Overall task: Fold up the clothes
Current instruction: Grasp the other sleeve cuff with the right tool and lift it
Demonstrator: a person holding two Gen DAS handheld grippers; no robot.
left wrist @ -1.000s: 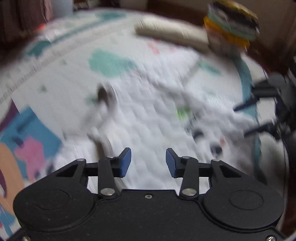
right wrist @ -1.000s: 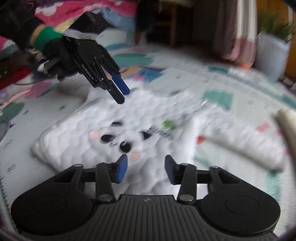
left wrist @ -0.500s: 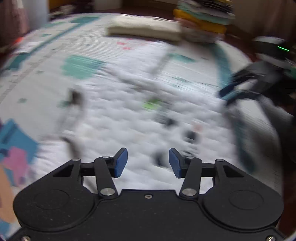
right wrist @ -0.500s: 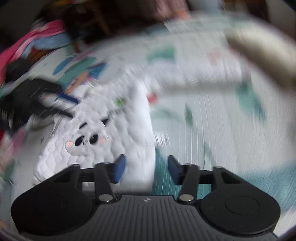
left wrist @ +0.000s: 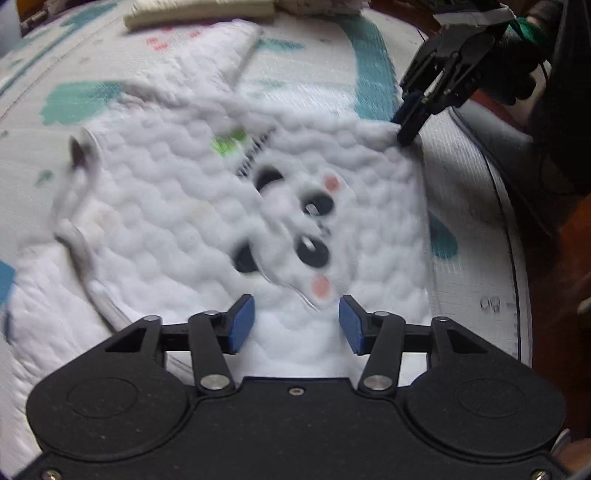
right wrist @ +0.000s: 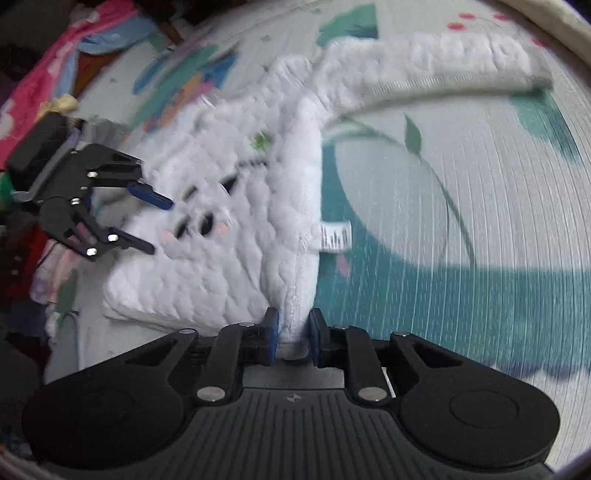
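A white fluffy garment (left wrist: 166, 206) with a panda face (left wrist: 306, 229) lies spread on a patterned play mat (left wrist: 314, 85). My left gripper (left wrist: 297, 323) hovers open just over its near part, with nothing between its blue pads. My right gripper (left wrist: 406, 125) sits at the garment's far right corner. In the right wrist view the garment (right wrist: 221, 273) runs away from my right gripper (right wrist: 293, 339), whose jaws are closing with the fabric's side edge pinched between the pads. The left gripper (right wrist: 160, 227) stands open at the left, over the panda face (right wrist: 199, 225). One sleeve (right wrist: 424, 55) stretches out to the upper right.
A care label (right wrist: 334, 236) sticks out from the garment's edge. A folded beige item (left wrist: 199, 11) lies at the mat's far side. A pile of coloured clothes (right wrist: 33, 92) lies off the mat (right wrist: 480, 184) to the left. A gloved hand (left wrist: 517, 62) holds the right gripper.
The right gripper has swung to the garment's side edge and closed on it. The left gripper has dropped closer to the garment above the panda face, its jaws slightly wider.
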